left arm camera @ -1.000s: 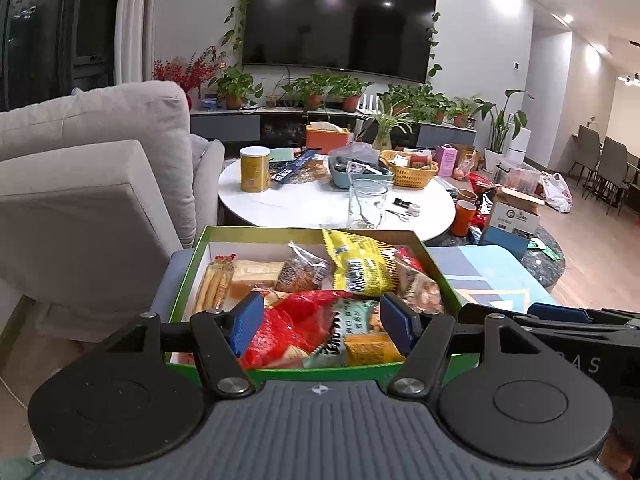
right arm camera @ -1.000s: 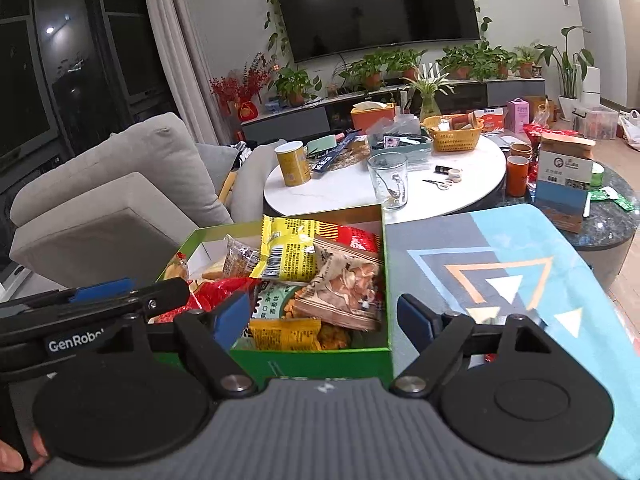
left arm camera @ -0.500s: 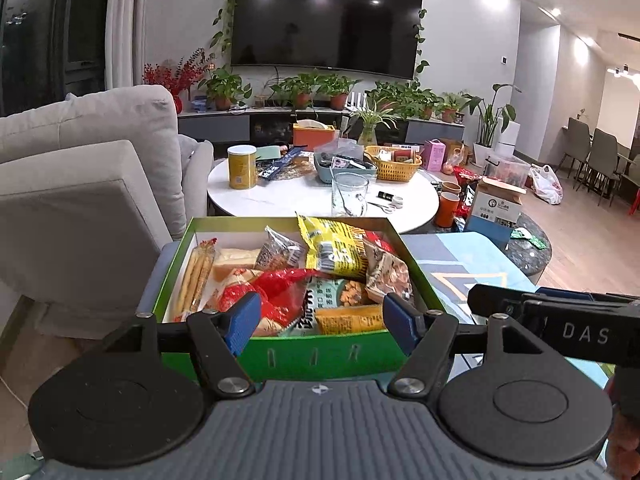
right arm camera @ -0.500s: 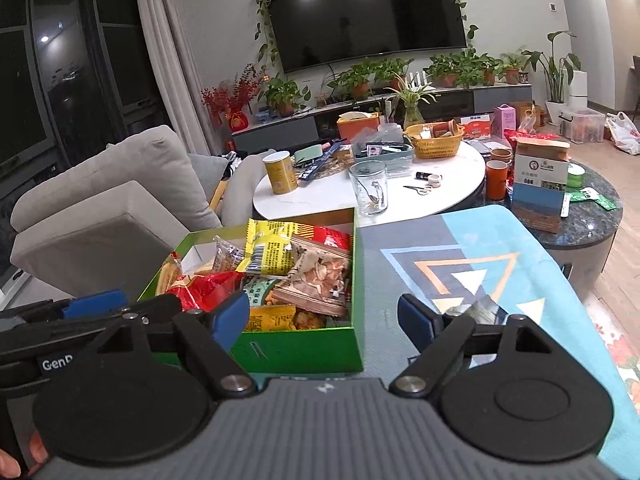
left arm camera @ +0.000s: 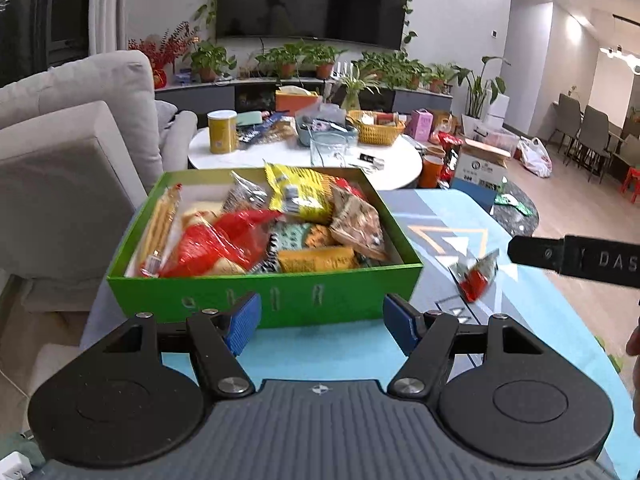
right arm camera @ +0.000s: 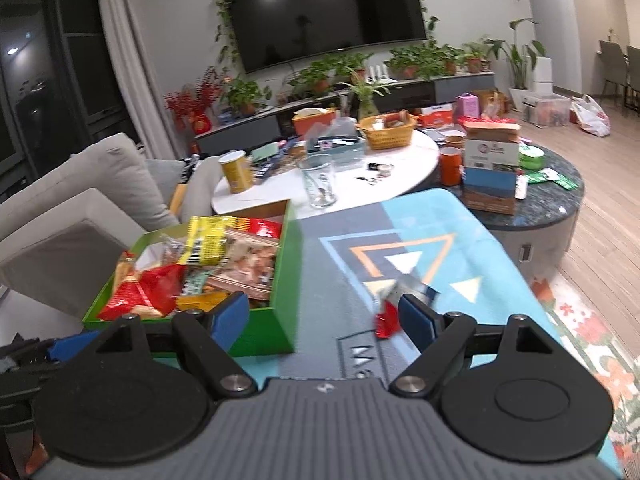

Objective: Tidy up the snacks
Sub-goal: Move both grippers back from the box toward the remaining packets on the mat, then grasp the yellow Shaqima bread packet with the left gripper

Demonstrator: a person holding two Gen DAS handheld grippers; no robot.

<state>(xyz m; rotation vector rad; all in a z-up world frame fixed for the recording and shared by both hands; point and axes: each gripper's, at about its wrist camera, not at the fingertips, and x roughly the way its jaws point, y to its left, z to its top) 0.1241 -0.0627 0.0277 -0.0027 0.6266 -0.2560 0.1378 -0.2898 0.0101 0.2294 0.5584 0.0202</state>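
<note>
A green box [left arm camera: 280,296] full of snack packets stands on a blue patterned mat [left arm camera: 460,216]; it also shows at the left of the right wrist view [right arm camera: 276,320]. A small red and silver snack packet [left arm camera: 474,274] lies loose on the mat to the right of the box, and in the right wrist view [right arm camera: 390,312] it sits just inside the right finger. My left gripper [left arm camera: 320,326] is open and empty in front of the box's near wall. My right gripper [right arm camera: 324,316] is open, spanning the box's right corner and the loose packet.
A grey sofa [left arm camera: 72,152] stands left of the box. Behind is a white round table [left arm camera: 304,152] with a yellow can [left arm camera: 222,132], a glass beaker [right arm camera: 320,180] and a wicker basket [right arm camera: 388,130]. A dark low table [right arm camera: 552,204] with boxes stands at the right.
Both grippers have pulled back from the box, which now sits farther away. A loose red and silver packet on the mat has come into view beside the box.
</note>
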